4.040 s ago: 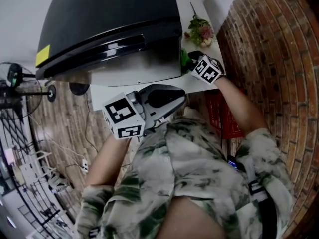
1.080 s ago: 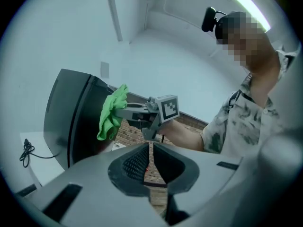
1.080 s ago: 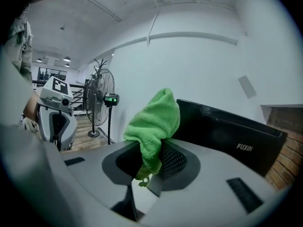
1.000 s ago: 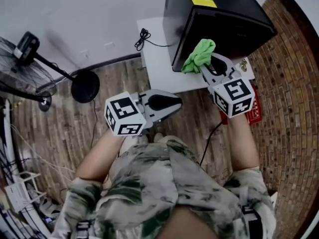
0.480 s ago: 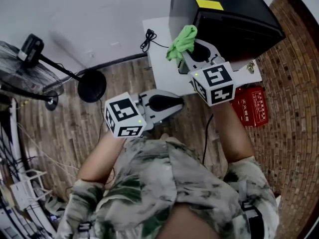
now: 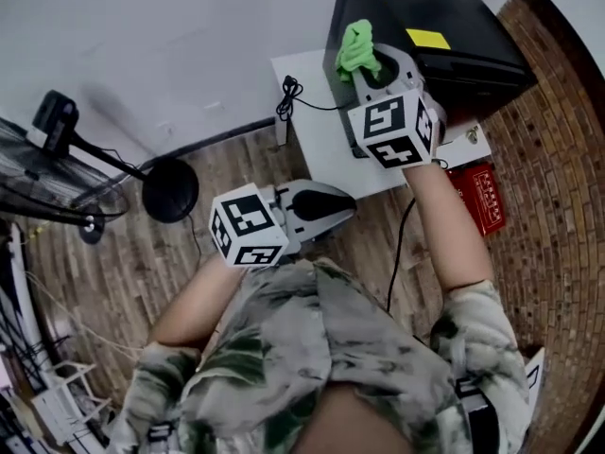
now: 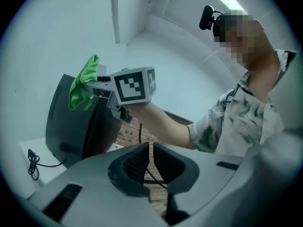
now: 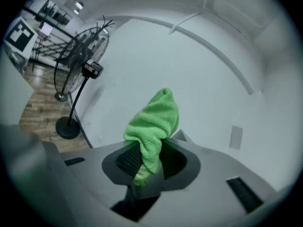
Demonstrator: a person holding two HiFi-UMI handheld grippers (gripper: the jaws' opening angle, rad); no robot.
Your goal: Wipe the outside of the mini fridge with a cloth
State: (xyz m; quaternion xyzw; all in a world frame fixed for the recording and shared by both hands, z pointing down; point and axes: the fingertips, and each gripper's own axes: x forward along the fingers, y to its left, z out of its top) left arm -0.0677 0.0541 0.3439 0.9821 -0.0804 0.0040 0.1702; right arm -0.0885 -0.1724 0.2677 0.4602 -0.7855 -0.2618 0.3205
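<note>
The black mini fridge (image 6: pixel 444 36) stands on a small white table (image 6: pixel 317 126) at the top right of the head view. My right gripper (image 6: pixel 364 60) is shut on a green cloth (image 6: pixel 356 47) and holds it raised by the fridge's left side; whether the cloth touches it I cannot tell. In the right gripper view the cloth (image 8: pixel 154 126) sticks up from between the jaws, with only white wall behind. The left gripper (image 6: pixel 345 201) is shut and holds nothing, low and near my body. The left gripper view shows the fridge (image 7: pixel 75 126), the cloth (image 7: pixel 83 82) and the right gripper's marker cube (image 7: pixel 135 85).
A standing fan (image 6: pixel 66 173) is on the wooden floor at the left, also in the right gripper view as a fan (image 8: pixel 78 72). A black cable (image 6: pixel 288 97) lies on the table's left edge. A red box (image 6: pixel 477 197) sits by the brick wall (image 6: pixel 558 159) on the right.
The right gripper with the green cloth has risen from the fridge's lower front corner to higher along its left side. The left gripper has stayed low and shut.
</note>
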